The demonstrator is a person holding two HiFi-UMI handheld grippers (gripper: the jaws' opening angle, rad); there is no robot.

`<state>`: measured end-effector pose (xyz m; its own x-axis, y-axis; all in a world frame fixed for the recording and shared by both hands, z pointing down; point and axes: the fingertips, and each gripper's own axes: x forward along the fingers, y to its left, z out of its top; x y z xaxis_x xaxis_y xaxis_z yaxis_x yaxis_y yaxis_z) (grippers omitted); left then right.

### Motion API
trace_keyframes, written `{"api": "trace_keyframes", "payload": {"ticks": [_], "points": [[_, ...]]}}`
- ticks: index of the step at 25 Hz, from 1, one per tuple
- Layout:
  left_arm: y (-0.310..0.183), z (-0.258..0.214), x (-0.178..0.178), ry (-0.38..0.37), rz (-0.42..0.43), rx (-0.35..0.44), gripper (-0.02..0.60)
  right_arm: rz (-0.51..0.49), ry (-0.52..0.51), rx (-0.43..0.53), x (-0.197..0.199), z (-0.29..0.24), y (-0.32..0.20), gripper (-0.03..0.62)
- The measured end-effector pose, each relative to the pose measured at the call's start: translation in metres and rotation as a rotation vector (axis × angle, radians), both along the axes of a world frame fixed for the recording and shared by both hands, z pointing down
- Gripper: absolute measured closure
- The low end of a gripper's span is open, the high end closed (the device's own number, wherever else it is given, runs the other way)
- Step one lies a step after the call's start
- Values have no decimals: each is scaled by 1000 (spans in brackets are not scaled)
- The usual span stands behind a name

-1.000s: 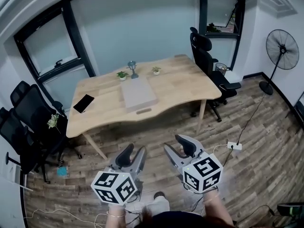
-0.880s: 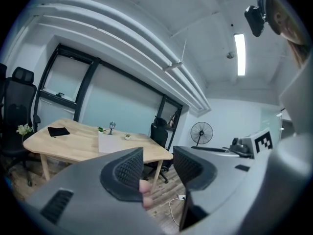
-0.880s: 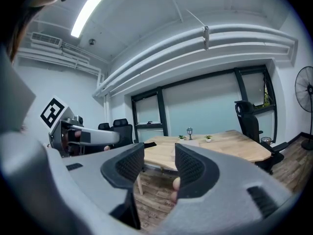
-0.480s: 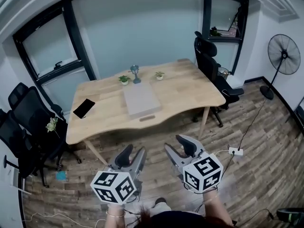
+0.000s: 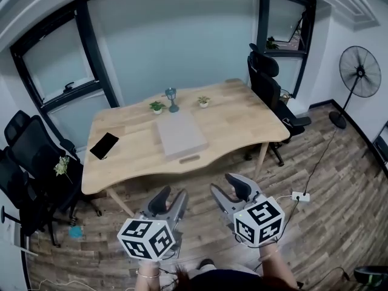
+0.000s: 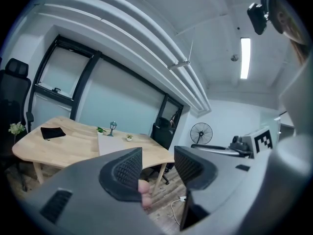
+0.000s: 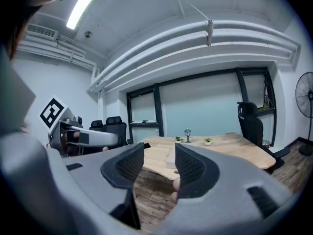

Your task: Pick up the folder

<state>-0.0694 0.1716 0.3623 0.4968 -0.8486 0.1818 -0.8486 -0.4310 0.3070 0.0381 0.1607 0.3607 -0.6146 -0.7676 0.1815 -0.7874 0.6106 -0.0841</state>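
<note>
Folder (image 5: 180,133) lying flat on the middle of the wooden table (image 5: 242,111), grey, its near end close to the table's front edge, nothing touching it. Both tools are short of the table's front edge, out over the plank floor (image 5: 315,162), well apart from the folder. Left gripper (image 5: 171,196): jaws apart, they have just been easing wider, only air between the pads. Right gripper (image 5: 226,190): jaws parted about as far, empty too. Along the table's far side, two small potted plants (image 5: 157,106) and a little lamp (image 5: 171,96). Black phone (image 5: 104,145) toward the table's left end. Black chair (image 5: 267,77) at the table's right end.
</note>
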Motion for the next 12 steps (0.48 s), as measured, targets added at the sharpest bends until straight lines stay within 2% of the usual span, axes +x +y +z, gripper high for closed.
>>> {"api": "trace_keyframes", "payload": {"ticks": [12], "points": [[-30, 8, -24, 15, 0, -26, 383, 17, 18, -13, -19, 4, -29, 422]]}}
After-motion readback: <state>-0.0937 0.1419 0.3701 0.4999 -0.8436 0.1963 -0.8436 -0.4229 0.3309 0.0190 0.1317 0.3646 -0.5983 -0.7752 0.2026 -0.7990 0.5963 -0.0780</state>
